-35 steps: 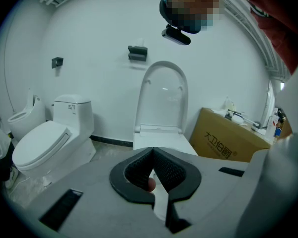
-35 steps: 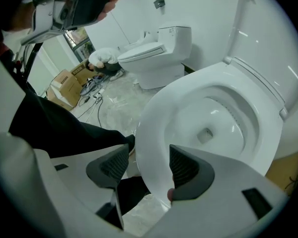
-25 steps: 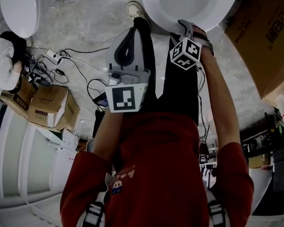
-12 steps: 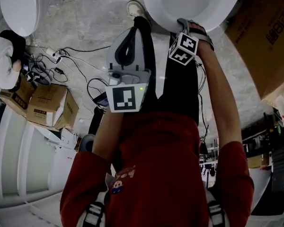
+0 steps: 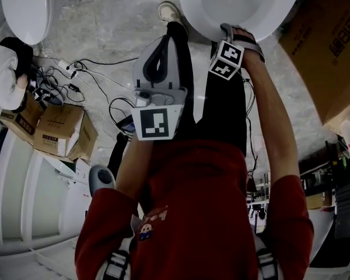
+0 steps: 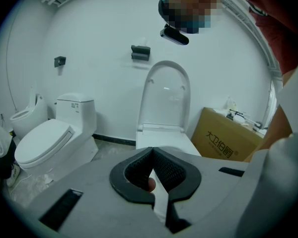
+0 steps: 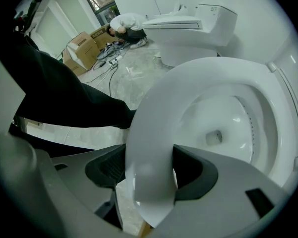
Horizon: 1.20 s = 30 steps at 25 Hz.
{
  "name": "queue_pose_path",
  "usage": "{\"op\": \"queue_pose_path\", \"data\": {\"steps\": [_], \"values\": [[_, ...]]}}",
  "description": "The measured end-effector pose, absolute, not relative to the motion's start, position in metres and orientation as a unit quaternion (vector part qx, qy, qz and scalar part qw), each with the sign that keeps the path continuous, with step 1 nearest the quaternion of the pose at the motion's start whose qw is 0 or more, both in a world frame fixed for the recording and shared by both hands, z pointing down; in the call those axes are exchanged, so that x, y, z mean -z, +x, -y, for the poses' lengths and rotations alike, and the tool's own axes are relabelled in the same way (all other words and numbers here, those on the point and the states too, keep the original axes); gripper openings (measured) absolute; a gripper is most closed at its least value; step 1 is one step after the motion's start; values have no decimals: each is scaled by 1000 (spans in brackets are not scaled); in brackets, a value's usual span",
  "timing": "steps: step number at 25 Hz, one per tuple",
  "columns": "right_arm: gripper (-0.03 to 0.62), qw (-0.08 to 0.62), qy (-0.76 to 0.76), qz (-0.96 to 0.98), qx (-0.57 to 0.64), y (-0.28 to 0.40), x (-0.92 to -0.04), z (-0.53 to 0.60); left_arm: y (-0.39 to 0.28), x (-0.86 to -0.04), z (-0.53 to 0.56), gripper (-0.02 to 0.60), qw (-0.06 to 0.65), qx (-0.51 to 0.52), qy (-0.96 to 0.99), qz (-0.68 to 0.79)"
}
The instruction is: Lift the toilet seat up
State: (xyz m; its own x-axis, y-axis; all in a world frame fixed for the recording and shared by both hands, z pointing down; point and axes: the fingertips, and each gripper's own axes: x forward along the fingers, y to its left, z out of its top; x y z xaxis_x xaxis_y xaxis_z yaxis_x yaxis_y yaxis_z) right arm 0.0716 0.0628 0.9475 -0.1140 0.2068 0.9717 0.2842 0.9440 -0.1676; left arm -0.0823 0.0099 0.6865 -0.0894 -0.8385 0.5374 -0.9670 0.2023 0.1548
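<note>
Right gripper (image 7: 154, 175) is on the toilet seat (image 7: 198, 78): the white ring's front edge runs straight through between the two dark pads, and the jaws are clenched on it, one pad on the outer side, one on the inner. Through the ring the bowl (image 7: 228, 128) shows, with water and drain at the bottom. How far the seat stands off the bowl's rim cannot be told from here.

From the head view, the right forearm (image 5: 274, 133) reaches well forward, red sleeve at the elbow, wrist at the near edge of the toilet, with the marker cube (image 5: 226, 60) tipped just below it. The left gripper (image 5: 165, 39) is held closer in, over the person's dark trousers, apart from the toilet. In its own view its jaws are closed tip to tip with nothing clamped between them, pointing at the toilet's lid (image 6: 164, 93), which stands upright against the wall (image 6: 99, 33).

Room to move: a cardboard box (image 5: 326, 45) sits close on the right of the toilet. A second toilet (image 5: 23, 10) stands off to the left, well apart, its own lid down. Between them is marbled floor (image 5: 105, 28), and cables (image 5: 76, 80) are strewn on it toward the left, near more boxes. Above the seat, the gap up to the raised lid is open.
</note>
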Motion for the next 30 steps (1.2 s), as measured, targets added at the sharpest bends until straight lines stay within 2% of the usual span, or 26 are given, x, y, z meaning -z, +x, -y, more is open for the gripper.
{"op": "queue_pose_path", "data": {"steps": [30], "values": [[242, 659, -159, 734, 35, 74, -937, -60, -83, -663, -1, 9, 248, -114, 626, 731]]}}
